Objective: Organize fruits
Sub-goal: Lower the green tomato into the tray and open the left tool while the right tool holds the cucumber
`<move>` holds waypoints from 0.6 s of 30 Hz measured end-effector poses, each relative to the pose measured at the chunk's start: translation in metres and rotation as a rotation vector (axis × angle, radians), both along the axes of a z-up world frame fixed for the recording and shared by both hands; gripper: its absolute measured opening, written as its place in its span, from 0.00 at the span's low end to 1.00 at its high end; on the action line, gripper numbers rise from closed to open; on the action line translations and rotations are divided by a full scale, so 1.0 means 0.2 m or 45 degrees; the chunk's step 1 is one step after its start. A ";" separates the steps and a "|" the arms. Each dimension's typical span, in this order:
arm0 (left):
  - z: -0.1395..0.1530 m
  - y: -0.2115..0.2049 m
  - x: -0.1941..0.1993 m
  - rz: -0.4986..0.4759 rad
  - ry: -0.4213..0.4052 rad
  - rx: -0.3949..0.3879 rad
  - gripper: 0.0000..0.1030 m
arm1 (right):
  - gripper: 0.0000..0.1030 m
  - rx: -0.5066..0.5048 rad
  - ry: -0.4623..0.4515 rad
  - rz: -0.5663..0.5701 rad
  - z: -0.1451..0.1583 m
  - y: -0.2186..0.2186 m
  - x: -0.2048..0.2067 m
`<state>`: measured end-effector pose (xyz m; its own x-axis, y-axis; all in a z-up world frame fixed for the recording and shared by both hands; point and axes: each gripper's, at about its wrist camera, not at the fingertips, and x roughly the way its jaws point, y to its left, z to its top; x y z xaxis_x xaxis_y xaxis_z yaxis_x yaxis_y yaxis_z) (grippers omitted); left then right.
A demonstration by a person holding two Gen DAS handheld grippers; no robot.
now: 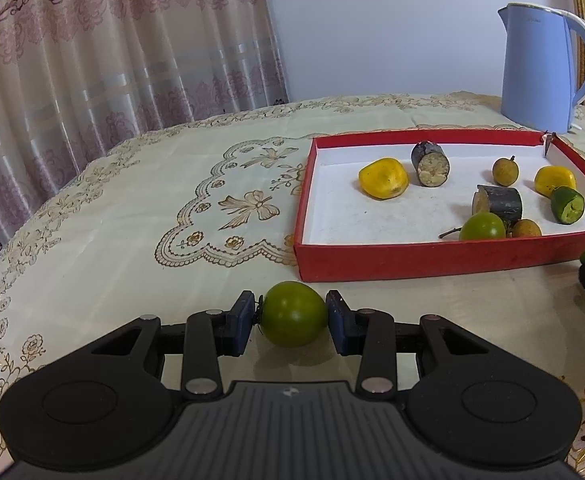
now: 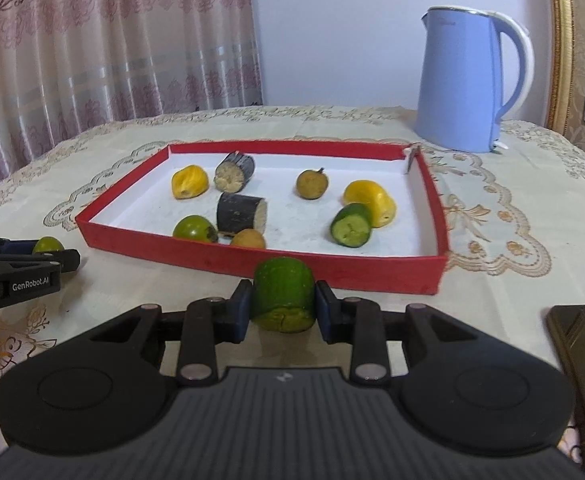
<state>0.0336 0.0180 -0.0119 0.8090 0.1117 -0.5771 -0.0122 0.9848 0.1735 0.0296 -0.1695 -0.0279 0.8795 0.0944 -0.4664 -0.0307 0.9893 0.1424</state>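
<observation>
My left gripper (image 1: 290,316) is shut on a round green fruit (image 1: 293,314), just in front of the red tray (image 1: 412,258). My right gripper (image 2: 282,304) is shut on a green cucumber piece (image 2: 284,300) in front of the tray's near wall (image 2: 332,268). The tray holds two yellow fruits (image 2: 188,187) (image 2: 370,202), two dark cut pieces (image 2: 234,172) (image 2: 241,212), two small brown fruits (image 2: 311,185) (image 2: 247,239), a green round fruit (image 2: 193,229) and a cucumber piece (image 2: 350,226). The left gripper with its fruit (image 2: 47,245) shows at the left of the right wrist view.
A blue kettle (image 2: 464,84) stands behind the tray at the back right. The table has a cream embroidered cloth (image 1: 152,208). A curtain (image 1: 92,40) hangs behind the table on the left. A dark object (image 2: 584,360) lies at the right edge near my right gripper.
</observation>
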 end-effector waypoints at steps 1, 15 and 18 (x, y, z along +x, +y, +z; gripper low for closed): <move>0.01 0.00 0.00 -0.002 -0.003 0.003 0.37 | 0.30 0.003 -0.002 -0.004 0.00 -0.01 -0.01; 0.06 -0.10 0.02 -0.036 -0.041 0.044 0.37 | 0.30 0.039 -0.006 -0.036 -0.03 -0.10 -0.06; 0.08 -0.12 0.04 -0.044 -0.046 0.044 0.37 | 0.30 0.046 -0.007 -0.037 -0.03 -0.10 -0.06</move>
